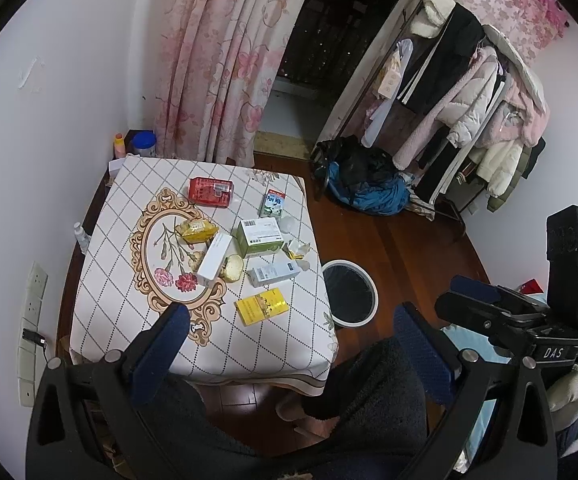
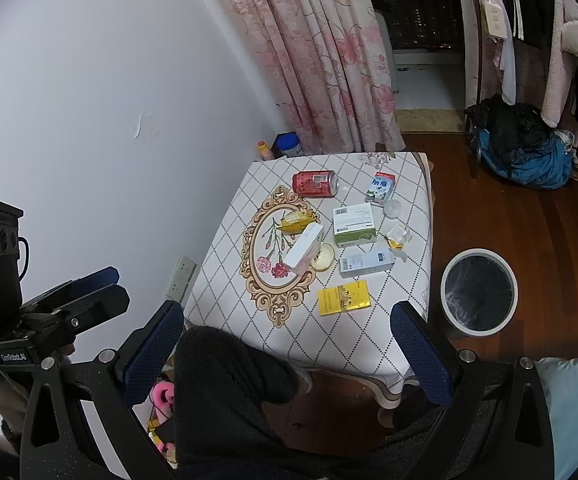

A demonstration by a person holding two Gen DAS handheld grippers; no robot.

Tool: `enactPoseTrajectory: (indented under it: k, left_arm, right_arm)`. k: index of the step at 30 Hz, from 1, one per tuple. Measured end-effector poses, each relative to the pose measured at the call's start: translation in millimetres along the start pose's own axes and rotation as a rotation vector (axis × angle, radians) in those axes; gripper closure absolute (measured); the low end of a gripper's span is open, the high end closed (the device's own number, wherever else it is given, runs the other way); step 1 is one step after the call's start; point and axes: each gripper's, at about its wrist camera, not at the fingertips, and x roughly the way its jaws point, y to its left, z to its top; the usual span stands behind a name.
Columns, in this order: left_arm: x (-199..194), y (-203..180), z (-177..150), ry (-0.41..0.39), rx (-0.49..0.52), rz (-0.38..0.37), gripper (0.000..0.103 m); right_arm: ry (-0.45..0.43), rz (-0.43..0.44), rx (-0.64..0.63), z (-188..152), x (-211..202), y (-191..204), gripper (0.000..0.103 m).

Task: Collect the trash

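Left gripper (image 1: 289, 320) wide apart, holds nothing, hovers over near table edge. Right gripper (image 2: 289, 320) same: spread, nothing in it. Trash on table (image 2: 225, 280): yellow flat box (image 2: 343, 297) nearest, red can (image 2: 315, 183) (on its side) at far end, milk carton (image 2: 381, 187), green box (image 2: 353, 226). Bin (image 2: 479, 293) on floor just beside table, black liner.

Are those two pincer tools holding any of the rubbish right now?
No. The left gripper and right gripper are both open and empty, above the white diamond-patterned tablecloth.
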Motion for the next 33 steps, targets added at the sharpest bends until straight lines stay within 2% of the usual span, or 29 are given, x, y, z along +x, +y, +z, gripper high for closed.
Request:
enactPoseTrajectory:
  k: [33]
  left_arm:
    - [-2.8, -1.3, 2.0, 0.004, 0.01, -0.007, 0.0]
  right_arm:
    - [-0.004, 0.006, -0.006, 0.0, 2.4, 4.6, 0.0]
